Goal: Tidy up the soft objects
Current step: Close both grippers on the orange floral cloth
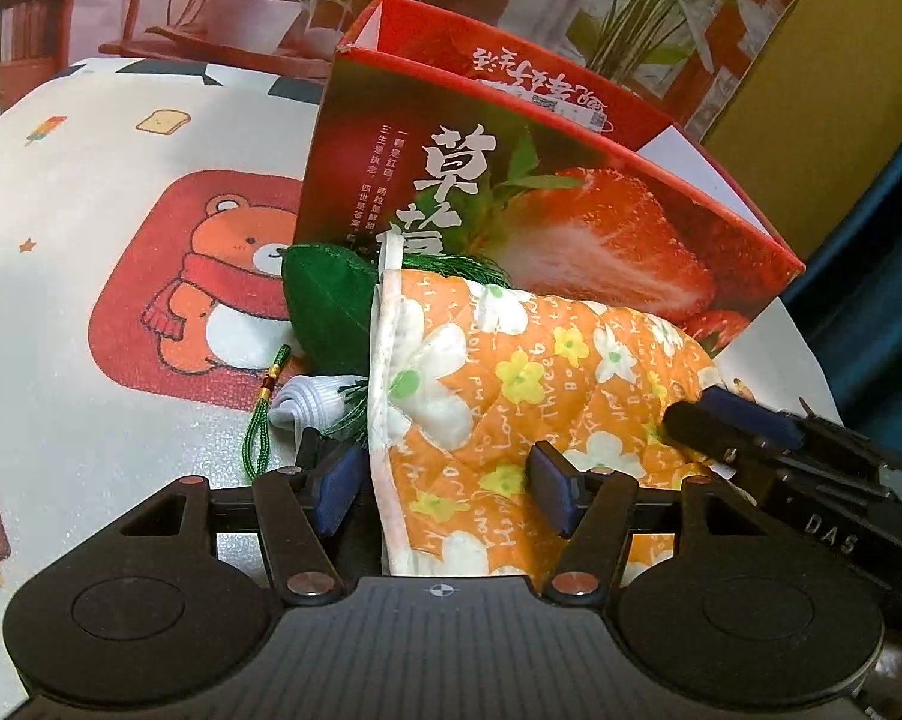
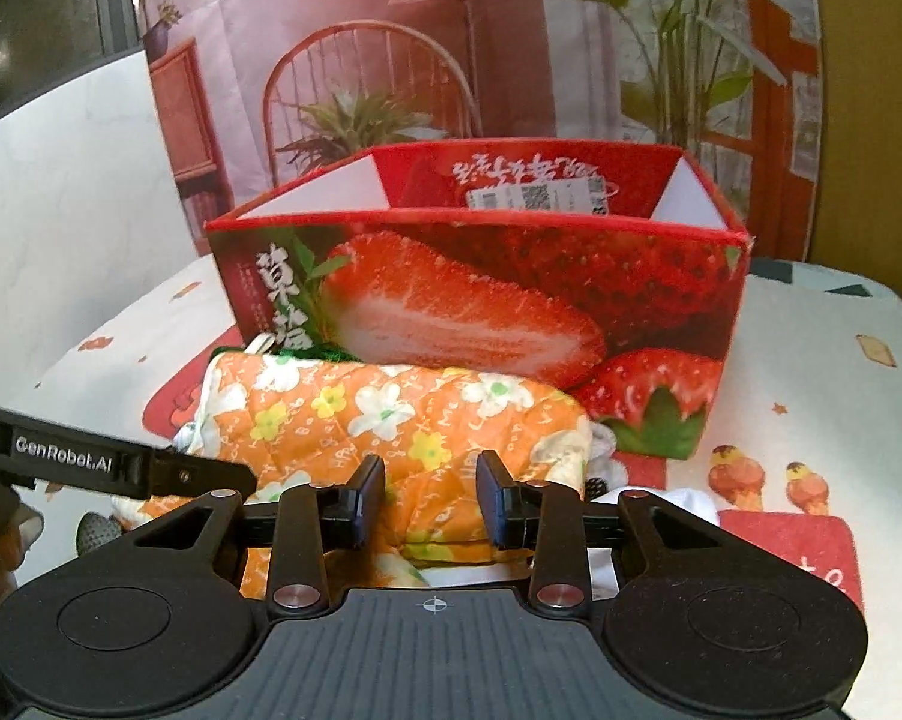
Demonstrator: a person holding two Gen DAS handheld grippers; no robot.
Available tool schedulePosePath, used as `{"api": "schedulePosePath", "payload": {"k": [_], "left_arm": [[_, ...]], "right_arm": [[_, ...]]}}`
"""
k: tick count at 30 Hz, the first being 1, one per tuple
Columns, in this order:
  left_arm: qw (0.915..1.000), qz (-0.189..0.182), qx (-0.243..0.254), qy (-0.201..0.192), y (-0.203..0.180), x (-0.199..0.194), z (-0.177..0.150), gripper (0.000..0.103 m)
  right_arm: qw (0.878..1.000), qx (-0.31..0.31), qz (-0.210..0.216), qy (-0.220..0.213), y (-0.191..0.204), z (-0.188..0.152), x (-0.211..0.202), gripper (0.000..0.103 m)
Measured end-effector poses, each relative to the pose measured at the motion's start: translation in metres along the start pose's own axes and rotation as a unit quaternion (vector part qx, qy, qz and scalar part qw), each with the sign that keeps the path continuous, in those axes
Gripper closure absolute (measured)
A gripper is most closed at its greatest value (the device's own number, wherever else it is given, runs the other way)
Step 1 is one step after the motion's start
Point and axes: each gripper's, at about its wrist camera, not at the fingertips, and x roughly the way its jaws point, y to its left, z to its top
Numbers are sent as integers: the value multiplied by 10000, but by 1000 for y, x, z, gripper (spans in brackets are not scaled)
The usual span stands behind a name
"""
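Nearest, the left gripper (image 1: 444,495) and the right gripper (image 2: 431,504) are both standing spread apart, straddling the orange floral oven mitt (image 1: 529,396) without clenching it. The mitt is lying on the counter (image 1: 60,192) over a green leaf-shaped cloth (image 1: 324,300) and a white cloth (image 1: 312,399). Behind it, the open strawberry box (image 2: 511,300) is standing upright, touching the mitt's far side.

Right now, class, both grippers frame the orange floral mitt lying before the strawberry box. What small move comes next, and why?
Probably close the right gripper on the orange floral mitt. Its jaws stand open astride the quilted fabric, the left gripper is open too, and the mitt still lies outside the strawberry box.
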Motion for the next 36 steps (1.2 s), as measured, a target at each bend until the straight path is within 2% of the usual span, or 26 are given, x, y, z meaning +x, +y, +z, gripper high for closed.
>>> {"api": "schedulePosePath", "payload": {"k": [3, 7, 10, 12, 21, 30, 33, 34, 36], "left_arm": [[10000, -7, -8, -2, -1, 1, -1, 38], [10000, -7, 4, -3, 0, 0, -1, 38], [10000, -11, 3, -7, 1, -1, -1, 38], [10000, -8, 9, -9, 0, -1, -1, 38], [10000, -9, 13, -8, 0, -1, -1, 38], [10000, -18, -1, 16, 2, -3, 2, 39], [9996, -150, -253, 8, 8, -13, 6, 43], [9991, -257, -323, -8, 10, -16, 7, 47], [9981, -475, -373, -86, 12, -24, 8, 48]], "right_arm": [[9994, 39, -278, -200, -3, 1, -5, 58], [9976, 292, -579, -236, -14, 1, -5, 56], [9969, 518, -588, -119, -23, -4, -2, 56], [9972, 594, -438, -153, -24, -6, -2, 61], [9988, 404, -262, -122, -15, -6, -2, 74], [9990, 358, -230, -147, -13, -6, -3, 78], [9990, 362, -198, -173, -13, -7, -4, 79], [9990, 373, -190, -165, -13, -7, -3, 79], [9988, 418, -192, -143, -14, -8, -3, 79]]}}
